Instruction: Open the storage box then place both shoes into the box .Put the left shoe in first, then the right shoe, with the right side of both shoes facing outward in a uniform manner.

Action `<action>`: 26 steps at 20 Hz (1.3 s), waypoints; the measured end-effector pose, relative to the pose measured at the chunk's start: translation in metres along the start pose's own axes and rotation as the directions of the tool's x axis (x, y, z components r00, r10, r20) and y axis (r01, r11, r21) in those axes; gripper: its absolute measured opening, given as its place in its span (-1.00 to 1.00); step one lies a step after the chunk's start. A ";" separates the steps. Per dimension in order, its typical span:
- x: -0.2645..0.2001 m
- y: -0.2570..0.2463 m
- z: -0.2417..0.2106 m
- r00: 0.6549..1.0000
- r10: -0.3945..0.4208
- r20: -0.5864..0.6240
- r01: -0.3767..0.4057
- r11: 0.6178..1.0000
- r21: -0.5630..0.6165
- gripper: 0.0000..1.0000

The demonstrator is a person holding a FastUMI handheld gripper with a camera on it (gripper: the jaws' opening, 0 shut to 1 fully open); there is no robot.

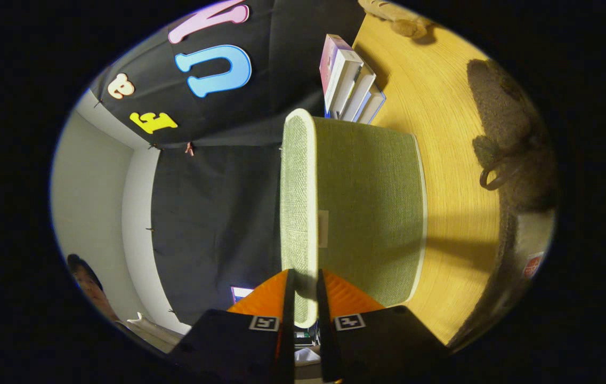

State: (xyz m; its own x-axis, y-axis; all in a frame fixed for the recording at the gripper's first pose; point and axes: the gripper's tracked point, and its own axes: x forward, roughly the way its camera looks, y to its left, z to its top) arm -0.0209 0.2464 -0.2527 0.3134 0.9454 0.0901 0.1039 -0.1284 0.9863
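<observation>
The view is rolled on its side, with the wooden table (457,213) running along the right. A green fabric storage box (369,213) with white trim stands on the table just ahead of the fingers. Its lid (297,186) is a narrow green strip with a white rim on the side away from the table. My gripper (304,280) is shut on the lid's near rim, one finger on each side. A dark brown fuzzy shoe (505,117) with a heel loop lies on the table beyond the box. A second dark shoe (526,234), with a pale part and a red tag, lies nearer.
Several books (350,80) stand on the table behind the box. A tan plush thing (398,18) lies at the table's far end. A person's head (87,282) shows by the white wall (95,197), on the side away from the table.
</observation>
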 end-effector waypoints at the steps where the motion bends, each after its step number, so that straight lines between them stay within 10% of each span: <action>1: -0.006 0.003 0.001 1.000 -0.007 0.012 0.007 1.000 -0.015 -0.78; 13: 0.026 0.136 -0.003 0.999 -0.008 0.044 0.021 0.952 -0.306 -0.84; 26: 0.240 0.202 -0.047 0.988 -0.143 -0.048 0.103 0.871 -0.481 -0.81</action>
State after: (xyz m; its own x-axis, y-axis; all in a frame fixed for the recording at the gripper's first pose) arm 0.0307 0.4614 -0.0258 0.2495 0.9673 -0.0457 -0.3309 0.1295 0.9347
